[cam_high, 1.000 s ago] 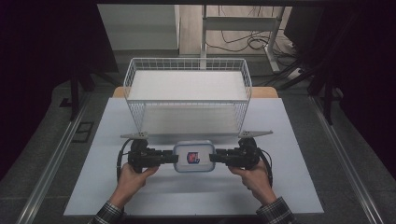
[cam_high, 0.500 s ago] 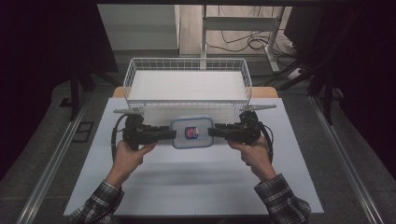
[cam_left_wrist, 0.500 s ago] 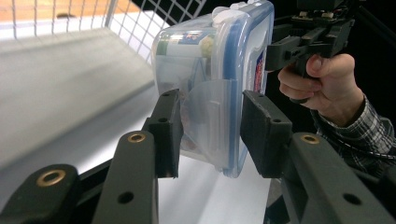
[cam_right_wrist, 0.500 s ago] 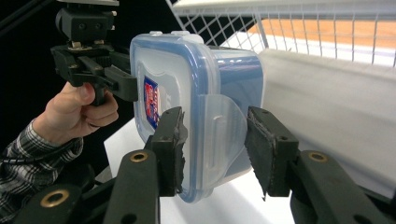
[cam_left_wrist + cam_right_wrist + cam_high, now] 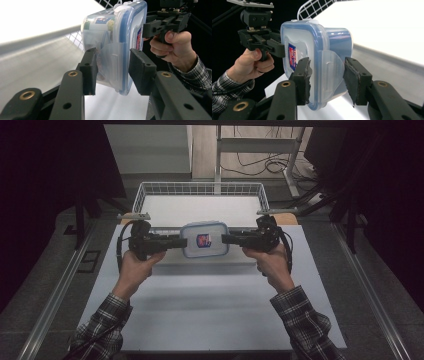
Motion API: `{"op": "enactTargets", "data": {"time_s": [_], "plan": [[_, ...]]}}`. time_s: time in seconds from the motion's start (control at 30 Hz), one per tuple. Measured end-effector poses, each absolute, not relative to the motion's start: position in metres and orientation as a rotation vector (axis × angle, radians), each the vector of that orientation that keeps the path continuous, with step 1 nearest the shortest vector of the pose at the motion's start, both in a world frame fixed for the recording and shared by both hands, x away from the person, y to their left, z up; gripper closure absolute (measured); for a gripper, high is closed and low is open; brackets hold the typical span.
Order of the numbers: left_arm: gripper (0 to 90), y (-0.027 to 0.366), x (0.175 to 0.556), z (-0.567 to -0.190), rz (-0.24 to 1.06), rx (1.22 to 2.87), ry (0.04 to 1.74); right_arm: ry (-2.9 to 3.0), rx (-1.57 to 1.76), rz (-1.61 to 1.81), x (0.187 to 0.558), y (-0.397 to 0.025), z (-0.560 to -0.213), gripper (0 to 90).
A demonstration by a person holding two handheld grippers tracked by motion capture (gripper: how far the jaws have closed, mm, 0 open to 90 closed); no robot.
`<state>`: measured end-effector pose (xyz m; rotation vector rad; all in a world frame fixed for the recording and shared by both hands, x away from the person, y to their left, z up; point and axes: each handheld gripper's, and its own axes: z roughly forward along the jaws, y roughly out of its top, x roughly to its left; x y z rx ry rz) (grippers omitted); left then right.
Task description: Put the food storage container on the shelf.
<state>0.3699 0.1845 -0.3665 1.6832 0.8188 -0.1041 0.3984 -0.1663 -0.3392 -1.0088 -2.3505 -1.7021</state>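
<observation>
Hands at lower frame raise two claws: left claw (image 5: 179, 241) and right claw (image 5: 226, 239) each grip an end flap of the lidded food container (image 5: 204, 239), mid-frame above the bench (image 5: 210, 320), before the wire basket (image 5: 200, 189).

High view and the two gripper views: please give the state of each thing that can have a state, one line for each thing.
Food container: lid on, side latch flaps folded down, held off the table between both grippers, near the basket's front rim.
Left gripper: jaws astride the container's left latch flap; contact is not clear.
Right gripper: jaws astride the right latch flap; contact is not clear.
Wire basket: upright on the table.
</observation>
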Motion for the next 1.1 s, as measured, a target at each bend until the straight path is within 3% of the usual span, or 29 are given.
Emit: {"op": "enactTargets", "data": {"time_s": [0.5,0.97,1.1], "plan": [[59.5,0.191,0.427,-0.336,-0.118,1.666,0.820,-2.326,-1.045,-1.757,0.447,-0.161,-0.308,56.9],[58.7,0.193,0.455,-0.348,-0.150,1.651,0.905,-2.255,-1.122,-1.712,0.480,-0.156,-0.328,56.6],[57.7,0.192,0.456,-0.349,-0.104,1.649,0.908,-2.239,-1.133,-1.716,0.483,-0.155,-0.330,56.3]]}}
